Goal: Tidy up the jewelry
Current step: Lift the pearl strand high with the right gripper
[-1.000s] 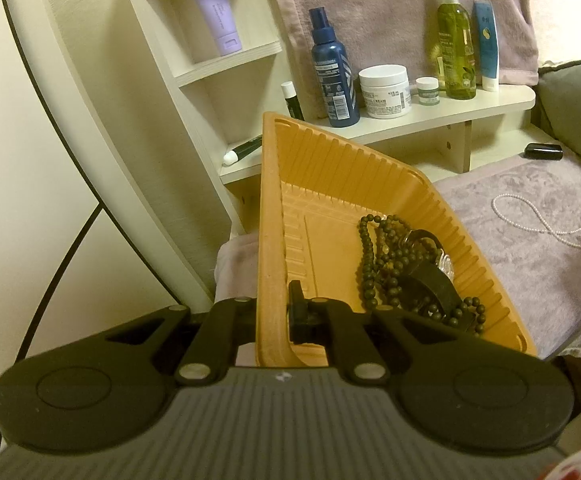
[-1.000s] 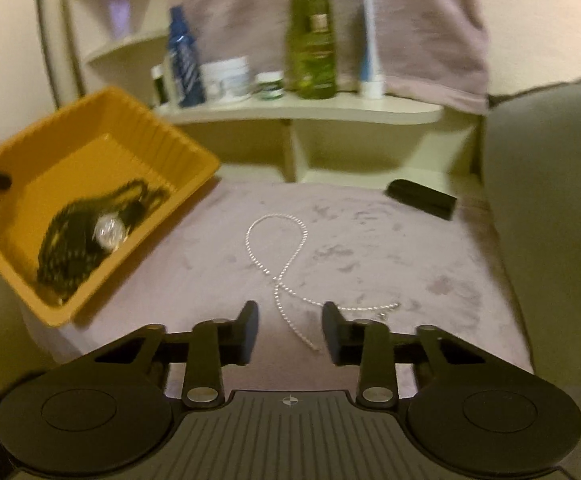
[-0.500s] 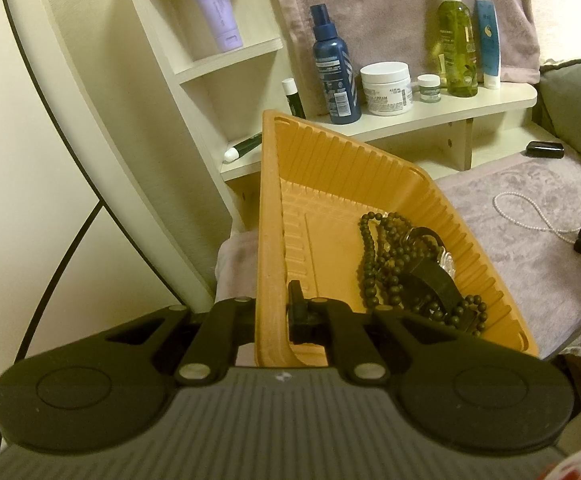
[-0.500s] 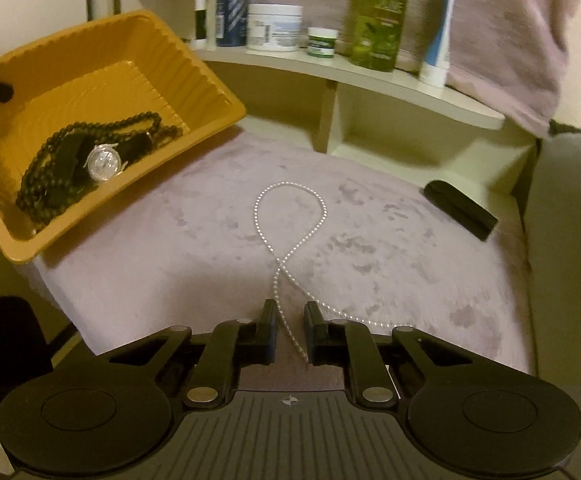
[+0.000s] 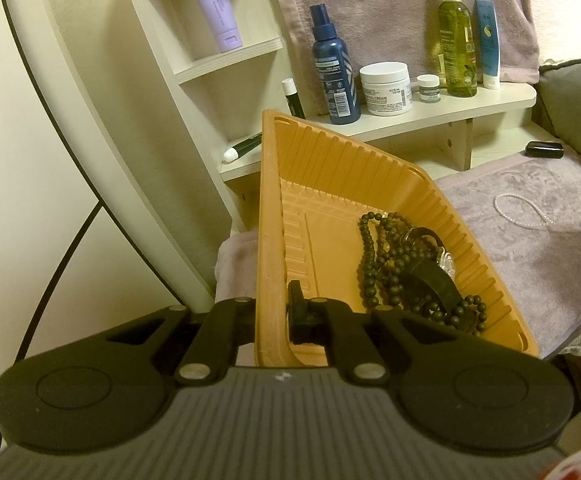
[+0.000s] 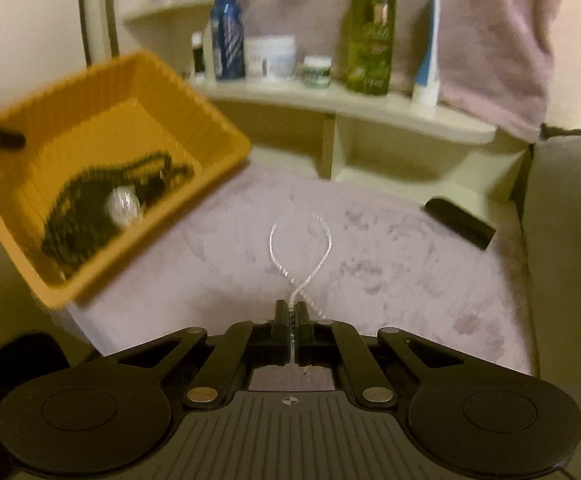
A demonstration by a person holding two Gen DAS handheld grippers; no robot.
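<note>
My left gripper [image 5: 276, 314] is shut on the near wall of the orange tray [image 5: 346, 160] and holds it tilted over the left edge of the mauve cloth. In the tray lie a dark bead necklace [image 5: 370, 248] and a black-strapped watch [image 5: 430, 276]. The tray [image 6: 14, 216] also shows at the left of the right wrist view, with the beads [image 6: 74, 216] and the watch face [image 6: 122, 206]. My right gripper [image 6: 291, 312] is shut on the near end of the white pearl necklace [image 6: 324, 232], whose loop lies on the cloth ahead. The pearl necklace [image 5: 518, 212] shows far right in the left view.
A cream shelf [image 5: 450, 112] behind the cloth holds a blue spray bottle [image 5: 334, 72], a white jar [image 5: 386, 88], a green bottle [image 5: 456, 40] and a blue tube [image 5: 488, 40]. A small black case [image 6: 460, 222] lies at the cloth's right back. A grey cushion [image 6: 570, 260] borders the right.
My right gripper has moved down and forward to the pearl necklace and closed on its near end. My left gripper and the tray have barely moved.
</note>
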